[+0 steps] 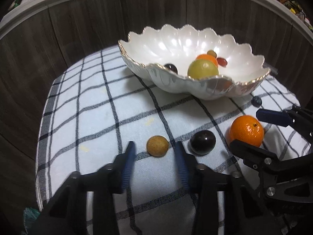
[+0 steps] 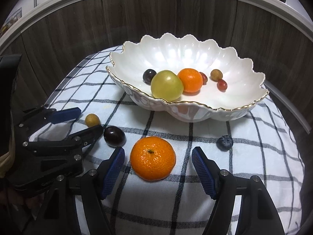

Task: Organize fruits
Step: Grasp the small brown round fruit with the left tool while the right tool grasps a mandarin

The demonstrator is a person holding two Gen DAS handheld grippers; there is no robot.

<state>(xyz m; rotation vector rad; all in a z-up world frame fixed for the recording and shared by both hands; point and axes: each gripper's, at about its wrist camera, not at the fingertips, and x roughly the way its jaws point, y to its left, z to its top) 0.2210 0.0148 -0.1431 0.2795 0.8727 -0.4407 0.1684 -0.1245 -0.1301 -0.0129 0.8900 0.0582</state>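
A white scalloped bowl (image 1: 176, 87) (image 2: 195, 115) with a gold rim stands at the back of the checked cloth. It holds a green-yellow fruit (image 2: 167, 85), an orange (image 2: 190, 80), a dark grape (image 2: 149, 75) and several small fruits. On the cloth, a small tan fruit (image 1: 157, 146) (image 2: 92, 119) lies between the tips of my left gripper (image 1: 155, 146) (image 2: 88, 119), with a gap on each side. A mandarin (image 2: 153, 158) (image 1: 246, 131) lies between the wide-set fingers of my right gripper (image 2: 158, 152) (image 1: 246, 128), untouched. Both grippers are open.
A dark plum-like fruit (image 1: 202, 142) (image 2: 114, 136) sits between the tan fruit and the mandarin. A blueberry (image 2: 225, 140) (image 1: 256, 100) lies right of the mandarin, near the bowl. The cloth (image 1: 97, 117) covers a rounded surface. A dark wood-panel wall (image 2: 137, 19) rises behind.
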